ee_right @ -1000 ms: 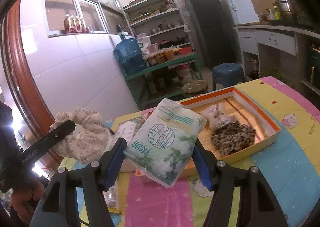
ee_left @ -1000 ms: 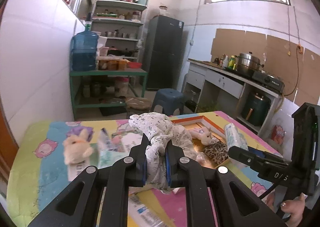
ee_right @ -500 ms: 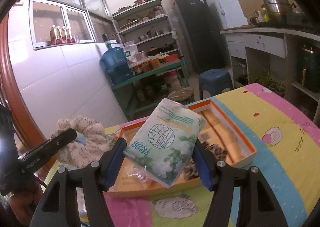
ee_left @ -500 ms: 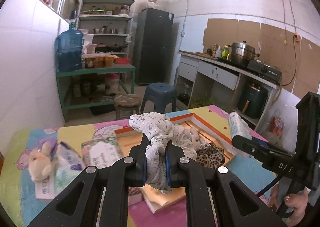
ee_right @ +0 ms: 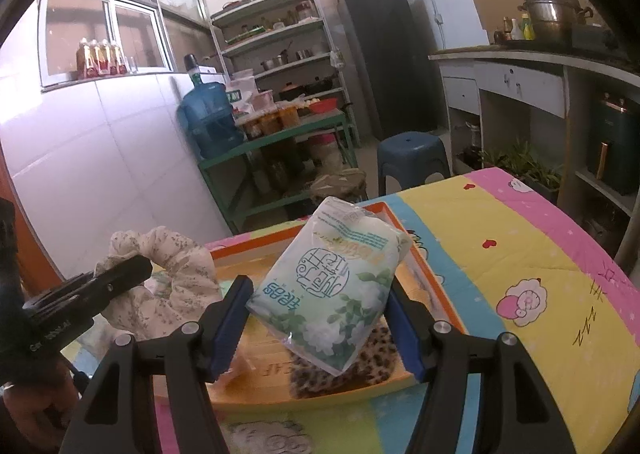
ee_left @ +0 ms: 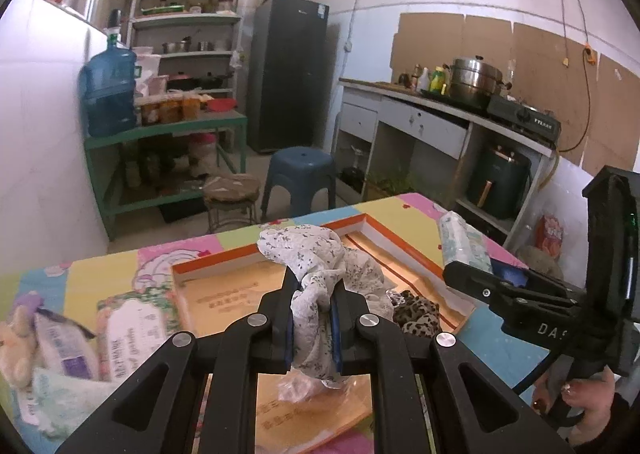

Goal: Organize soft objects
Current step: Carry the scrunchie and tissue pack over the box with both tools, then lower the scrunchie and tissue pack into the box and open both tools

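While both hands hung over the orange-rimmed tray (ee_left: 224, 268), each carried its own load. The left gripper (ee_left: 312, 318) had its jaws pinched narrow on a floral cloth scrunchie (ee_left: 316, 274), which bunched up above the jaws and drooped below them, directly over the tray's middle. The right gripper (ee_right: 316, 318) had its jaws set wide around a tissue pack (ee_right: 332, 286), the pack's long axis tilted up and away from the camera, its lower corner hanging over a leopard-print piece (ee_right: 344, 370) already lying in the tray. Both loads lay straight ahead of their jaws with the tray floor beneath, so I judged that the coming move was a short lowering and release (neither hand looked clearly nearer).

From the left wrist view, more tissue packs (ee_left: 128, 318) showed on the patterned worktop (ee_left: 500, 350) left of the tray, blurred; the right wrist view hid those. Only the right wrist view showed the pack's printed face.
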A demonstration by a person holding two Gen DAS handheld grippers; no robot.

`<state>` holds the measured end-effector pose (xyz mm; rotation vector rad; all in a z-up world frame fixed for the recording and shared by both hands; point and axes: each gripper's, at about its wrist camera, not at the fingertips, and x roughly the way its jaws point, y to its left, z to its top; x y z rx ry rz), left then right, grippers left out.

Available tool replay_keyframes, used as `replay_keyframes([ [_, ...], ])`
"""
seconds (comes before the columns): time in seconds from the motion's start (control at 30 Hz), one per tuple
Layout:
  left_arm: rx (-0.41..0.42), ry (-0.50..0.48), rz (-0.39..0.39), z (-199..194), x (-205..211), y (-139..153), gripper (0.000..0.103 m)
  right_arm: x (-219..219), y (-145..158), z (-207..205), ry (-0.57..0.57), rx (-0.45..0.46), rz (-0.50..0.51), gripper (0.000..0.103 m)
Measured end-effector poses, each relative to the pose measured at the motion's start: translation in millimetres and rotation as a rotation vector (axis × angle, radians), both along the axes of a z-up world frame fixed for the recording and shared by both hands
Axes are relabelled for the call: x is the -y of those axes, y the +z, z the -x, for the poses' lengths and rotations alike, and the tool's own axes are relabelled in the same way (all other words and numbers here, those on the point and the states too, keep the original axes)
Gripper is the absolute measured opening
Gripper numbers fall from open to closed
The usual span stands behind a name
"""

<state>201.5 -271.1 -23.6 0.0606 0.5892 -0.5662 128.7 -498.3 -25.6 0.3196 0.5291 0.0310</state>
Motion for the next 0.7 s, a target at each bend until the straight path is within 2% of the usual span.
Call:
replay_keyframes([
  [0.27,-0.044,-0.027,-0.020,-21,28,-23,0.013,18,-15,-25,0.006,-0.058,0.031,0.066],
  [0.7,-0.128,-0.034,-0.049,-45,41,-57,0.013,25,-45,-63,0.051,-0.141,-0.011,0.066],
])
